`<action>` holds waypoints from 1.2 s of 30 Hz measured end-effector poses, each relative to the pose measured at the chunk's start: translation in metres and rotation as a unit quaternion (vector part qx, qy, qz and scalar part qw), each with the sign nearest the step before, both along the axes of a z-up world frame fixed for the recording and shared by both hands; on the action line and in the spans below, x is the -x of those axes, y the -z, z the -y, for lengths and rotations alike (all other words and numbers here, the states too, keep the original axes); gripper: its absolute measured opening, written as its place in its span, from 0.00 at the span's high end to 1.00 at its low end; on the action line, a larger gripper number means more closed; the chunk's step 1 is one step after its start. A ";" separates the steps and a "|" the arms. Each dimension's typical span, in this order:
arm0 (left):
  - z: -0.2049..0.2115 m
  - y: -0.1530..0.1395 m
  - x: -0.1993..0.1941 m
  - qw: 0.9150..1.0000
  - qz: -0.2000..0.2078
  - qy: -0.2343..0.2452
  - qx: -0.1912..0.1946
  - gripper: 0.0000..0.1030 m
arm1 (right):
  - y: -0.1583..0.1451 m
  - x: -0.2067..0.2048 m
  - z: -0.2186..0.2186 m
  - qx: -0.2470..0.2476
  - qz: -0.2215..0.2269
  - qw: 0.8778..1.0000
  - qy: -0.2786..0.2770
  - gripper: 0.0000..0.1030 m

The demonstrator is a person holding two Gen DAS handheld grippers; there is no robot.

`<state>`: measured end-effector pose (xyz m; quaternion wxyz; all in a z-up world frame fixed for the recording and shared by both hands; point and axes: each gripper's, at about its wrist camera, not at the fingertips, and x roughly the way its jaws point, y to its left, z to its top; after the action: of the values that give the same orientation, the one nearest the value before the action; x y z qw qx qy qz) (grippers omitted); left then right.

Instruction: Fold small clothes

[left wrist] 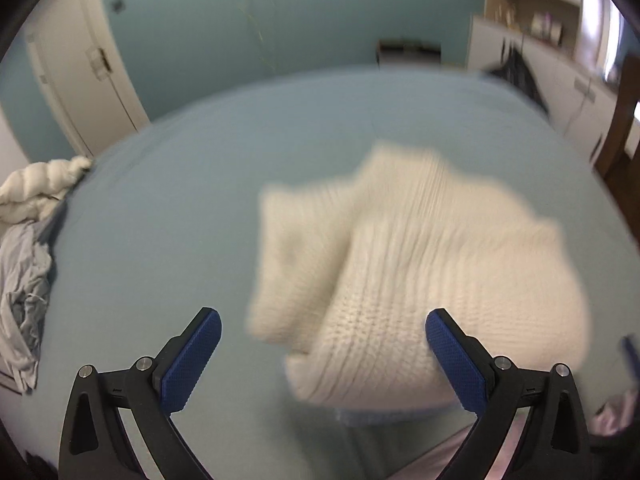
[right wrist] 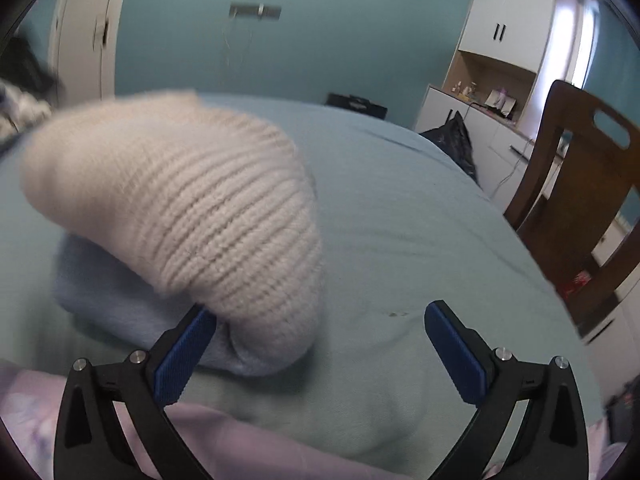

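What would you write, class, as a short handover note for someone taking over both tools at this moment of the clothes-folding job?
Left tool: open, holding nothing.
Right tool: open, holding nothing.
The cream knit garment lies folded on a light blue folded item on the bed, apart from both tools.
Done: the knit looks folded and stacked.
Left: a crumpled pile at the bed's far left probably needs folding next.
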<state>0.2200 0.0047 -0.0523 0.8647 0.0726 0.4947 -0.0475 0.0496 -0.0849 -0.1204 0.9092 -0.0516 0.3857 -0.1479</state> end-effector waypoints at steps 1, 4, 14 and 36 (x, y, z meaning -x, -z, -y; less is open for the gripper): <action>0.003 0.015 -0.003 1.000 -0.009 -0.001 0.002 0.00 | -0.004 0.003 0.009 -0.023 0.014 1.000 0.009 0.01; -0.010 0.029 -0.001 0.998 -0.002 -0.030 0.051 0.00 | -0.020 0.014 0.035 -0.084 0.059 0.993 0.050 0.01; -0.033 0.047 0.003 0.993 -0.025 -0.045 0.106 0.00 | -0.023 -0.082 0.032 -0.134 -0.011 0.991 0.004 0.01; -0.050 -0.008 0.017 0.995 -0.009 0.027 0.098 0.00 | -0.010 -0.027 0.085 -0.310 0.069 0.946 0.062 0.01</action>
<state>0.2034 0.0547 -0.0439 0.8616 0.0010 0.4932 -0.1199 0.0769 -0.1701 -0.1105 0.8938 0.2672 0.3509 -0.0808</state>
